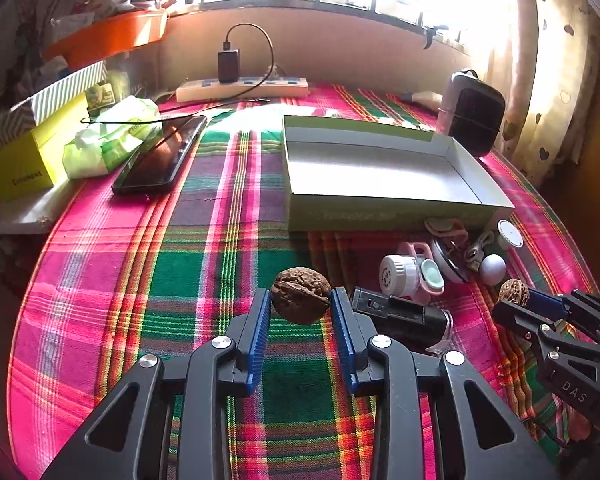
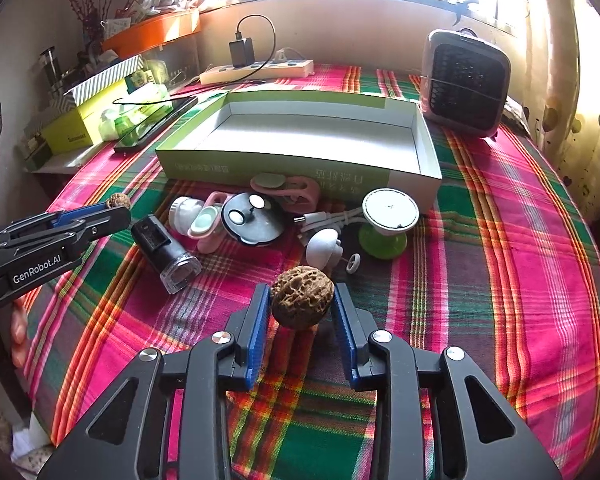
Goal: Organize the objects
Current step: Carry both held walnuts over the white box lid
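My left gripper [image 1: 300, 300] is shut on a dark brown walnut [image 1: 300, 294], its blue pads pressing both sides over the plaid cloth. My right gripper [image 2: 301, 300] is shut on a paler, knobbly walnut [image 2: 302, 300]. In the left wrist view the right gripper [image 1: 520, 302] sits at the far right with its walnut [image 1: 514, 291]. In the right wrist view the left gripper [image 2: 118, 210] is at the far left, its walnut [image 2: 118, 201] peeking out. An open, shallow green-and-white box [image 1: 380, 208] [image 2: 280, 168] lies beyond both grippers, with nothing in it.
Between the grippers and the box lies a cluster of small items: a black cylinder [image 2: 166, 252], a black disc [image 2: 252, 218], a white-and-green stand [image 2: 388, 216], a white ball [image 1: 493, 268]. A phone [image 1: 160, 156], a power strip [image 1: 242, 88] and a small fan [image 2: 466, 82] stand further back.
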